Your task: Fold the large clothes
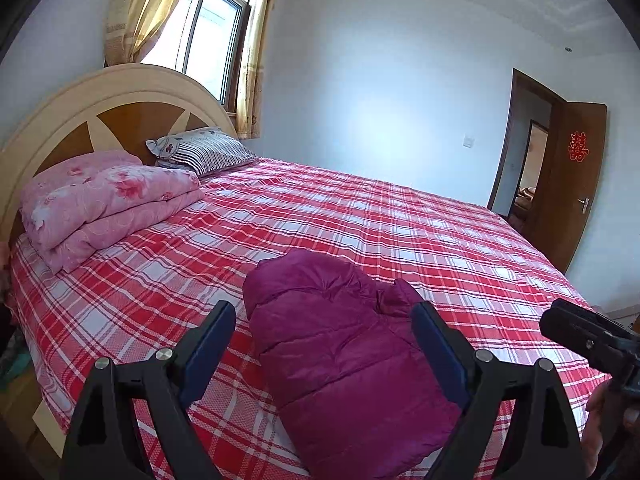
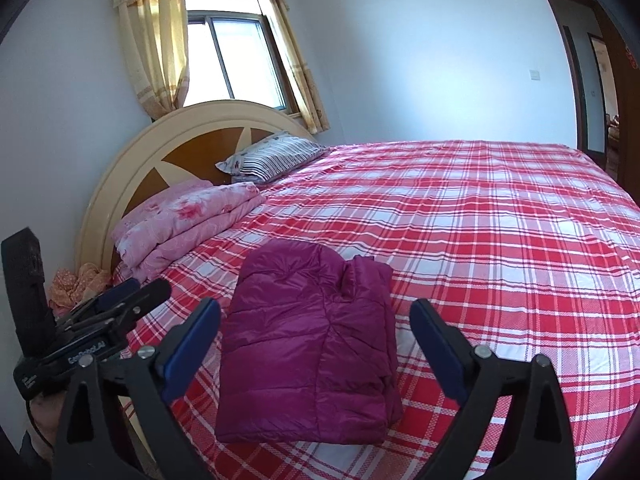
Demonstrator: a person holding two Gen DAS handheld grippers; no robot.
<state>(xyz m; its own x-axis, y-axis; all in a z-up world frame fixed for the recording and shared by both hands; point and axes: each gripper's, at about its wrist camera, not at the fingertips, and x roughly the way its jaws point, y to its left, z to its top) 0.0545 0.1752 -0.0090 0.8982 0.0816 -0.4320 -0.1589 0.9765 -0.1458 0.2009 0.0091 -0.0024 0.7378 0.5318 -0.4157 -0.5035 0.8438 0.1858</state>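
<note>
A magenta quilted puffer jacket (image 1: 340, 360) lies folded into a compact bundle on the red plaid bed (image 1: 400, 232), near its front edge. It also shows in the right wrist view (image 2: 308, 344). My left gripper (image 1: 324, 332) is open and empty, held above and in front of the jacket, its blue pads either side of it in view. My right gripper (image 2: 316, 332) is open and empty, also held back from the jacket. The left gripper shows at the left of the right wrist view (image 2: 120, 300). The right gripper's body shows at the right edge of the left wrist view (image 1: 592, 340).
A folded pink floral quilt (image 1: 104, 204) and a striped pillow (image 1: 204, 150) lie by the headboard (image 1: 120, 96). A window with yellow curtains (image 1: 208, 32) is behind. An open brown door (image 1: 576, 184) stands at the right. Orange cloth (image 2: 76, 284) lies beside the bed.
</note>
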